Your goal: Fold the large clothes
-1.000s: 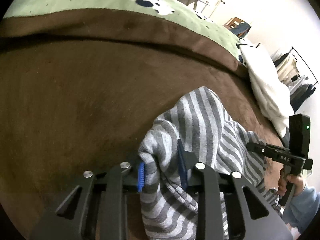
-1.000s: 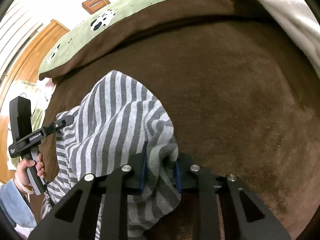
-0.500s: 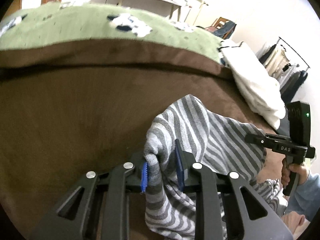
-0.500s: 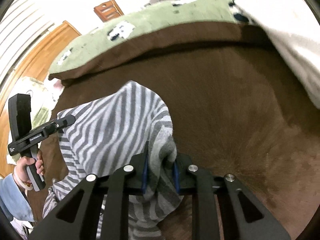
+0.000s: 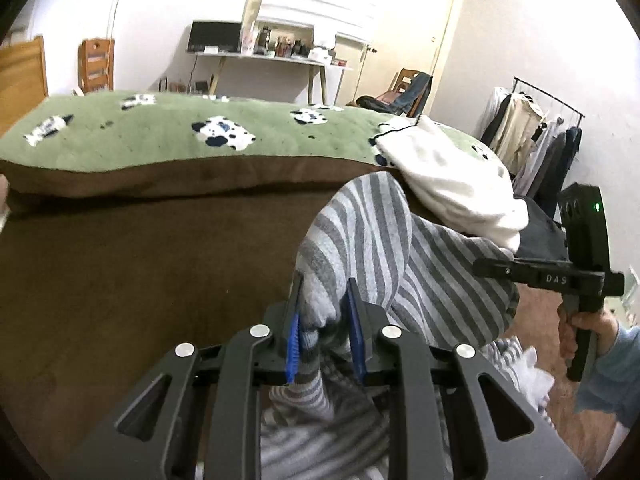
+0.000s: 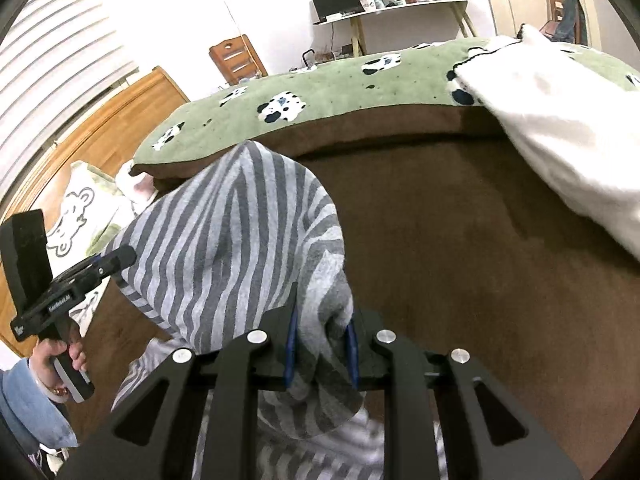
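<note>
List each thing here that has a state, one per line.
Striped garment: bunched, lifted off the brown blanket, held at two spots.
Left gripper: shut on the garment; jaws have just been closing.
Right gripper: shut on the garment.
White cloth: lying loose on the bed.
Brown blanket: spread flat.

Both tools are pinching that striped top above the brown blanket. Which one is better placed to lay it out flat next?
Probably neither alone. The left tool and right tool each clamp a bunched edge of the striped top, with the brown blanket bare ahead. The right has slightly more open blanket beside it.
</note>
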The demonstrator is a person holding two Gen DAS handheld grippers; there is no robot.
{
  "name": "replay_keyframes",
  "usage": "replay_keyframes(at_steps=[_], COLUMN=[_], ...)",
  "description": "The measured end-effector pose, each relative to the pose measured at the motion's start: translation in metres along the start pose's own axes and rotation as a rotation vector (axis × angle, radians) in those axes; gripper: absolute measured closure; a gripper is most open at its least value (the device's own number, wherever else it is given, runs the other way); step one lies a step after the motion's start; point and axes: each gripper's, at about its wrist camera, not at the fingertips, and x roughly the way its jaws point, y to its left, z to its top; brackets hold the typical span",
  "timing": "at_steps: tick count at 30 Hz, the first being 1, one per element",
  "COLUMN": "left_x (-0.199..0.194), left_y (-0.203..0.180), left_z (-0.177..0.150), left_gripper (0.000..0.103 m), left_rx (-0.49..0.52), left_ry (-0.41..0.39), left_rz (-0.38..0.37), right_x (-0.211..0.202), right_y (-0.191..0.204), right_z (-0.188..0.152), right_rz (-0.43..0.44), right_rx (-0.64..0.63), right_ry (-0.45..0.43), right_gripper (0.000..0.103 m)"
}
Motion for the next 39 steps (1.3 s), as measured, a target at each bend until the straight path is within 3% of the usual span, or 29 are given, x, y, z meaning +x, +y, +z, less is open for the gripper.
replay_keyframes(at_steps=[4,9,15,18,20,22,24,27,29,33,37,39], left_x=[-0.029,-0.055,-0.054,-0.046,-0.037,-0.030,-0.031,-0.038,-0.045,-0.055,-0.072,-0.082], left_y=[-0.019,-0.031,-0.032,-0.017,-0.005,0.001,0.002,-0.003,-0.008,-0.013,-0.023,-0.035], left_z=[-0.027,-0.062,-0.126,-0.150,-0.166,-0.174,-0.178,-0.176,-0.175,-0.172,-0.162,-0.151], left_gripper=[0.081,0.081,0.079,0.063,0.048,0.047,0.046,0.034,0.024,0.020,0.016,0.012], left_rx=[0.013,-0.072,-0.197,-0.300,-0.365,-0.401,-0.403,-0.375,-0.367,-0.346,-0.294,-0.233], left_ry=[-0.004,0.048,0.184,0.246,0.299,0.322,0.325,0.322,0.322,0.351,0.358,0.348], left_rz=[0.028,0.005,0.007,0.021,0.037,0.039,0.042,0.049,0.059,0.090,0.070,0.072], right_x=[-0.024,-0.043,-0.035,-0.025,-0.020,-0.017,-0.022,-0.037,-0.048,-0.068,-0.089,-0.093], right_y=[0.016,0.032,0.031,0.017,0.010,0.004,0.002,0.006,0.010,0.020,0.030,0.037], right_z=[-0.026,-0.065,-0.112,-0.125,-0.130,-0.134,-0.133,-0.129,-0.125,-0.118,-0.107,-0.099], right_rz=[-0.011,-0.011,-0.042,-0.046,-0.055,-0.064,-0.053,-0.051,-0.040,-0.028,0.026,0.064], right_rx=[-0.005,-0.004,0.007,0.056,0.078,0.095,0.117,0.108,0.104,0.072,0.041,0.068], right_ry=[0.009,0.060,0.164,0.203,0.222,0.236,0.228,0.203,0.198,0.197,0.192,0.207], right_gripper=[0.083,0.083,0.082,0.078,0.070,0.066,0.062,0.049,0.046,0.044,0.042,0.034])
